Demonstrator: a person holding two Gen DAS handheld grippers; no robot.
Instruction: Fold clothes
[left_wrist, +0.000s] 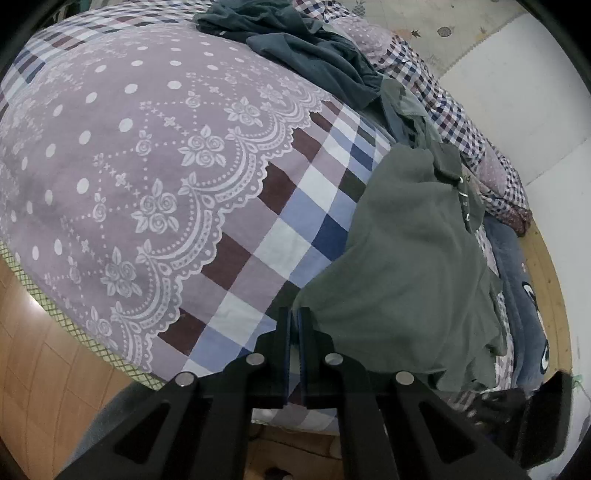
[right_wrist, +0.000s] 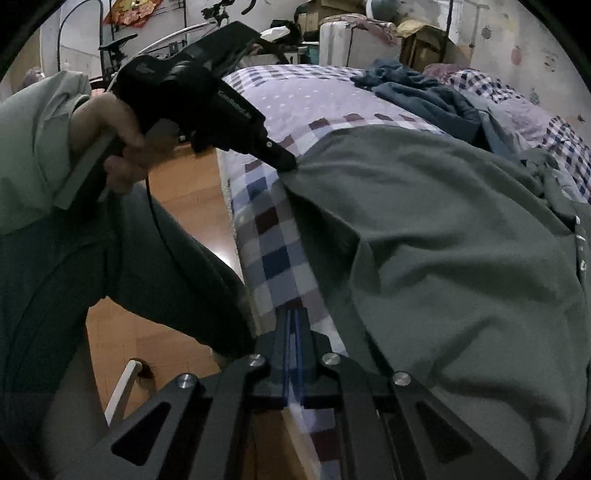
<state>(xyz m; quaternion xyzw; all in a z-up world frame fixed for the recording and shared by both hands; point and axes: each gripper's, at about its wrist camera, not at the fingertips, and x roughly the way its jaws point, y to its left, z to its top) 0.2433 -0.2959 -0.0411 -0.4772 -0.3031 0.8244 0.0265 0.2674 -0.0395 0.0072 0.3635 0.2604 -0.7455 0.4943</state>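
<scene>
A grey-green garment (left_wrist: 406, 258) lies spread over the near side of the bed, filling the right half of the right wrist view (right_wrist: 461, 258). My left gripper (left_wrist: 295, 314) is shut on one corner of its near hem. From the right wrist view that same gripper (right_wrist: 290, 164) pinches the cloth, held by a person's hand (right_wrist: 110, 122). My right gripper (right_wrist: 295, 314) is shut with its blue pads together on the hem further along. The edge runs taut between the two grippers. The garment's far end bunches up near a white-printed label (left_wrist: 463, 195).
The bed wears a lilac lace-print and checked cover (left_wrist: 129, 147). Dark blue clothes (left_wrist: 295, 48) are piled at the far end, beside a checked quilt (left_wrist: 443, 103). A blue item with printed eyes (left_wrist: 524, 295) lies at the right edge. Wooden floor (right_wrist: 177, 206) borders the bed.
</scene>
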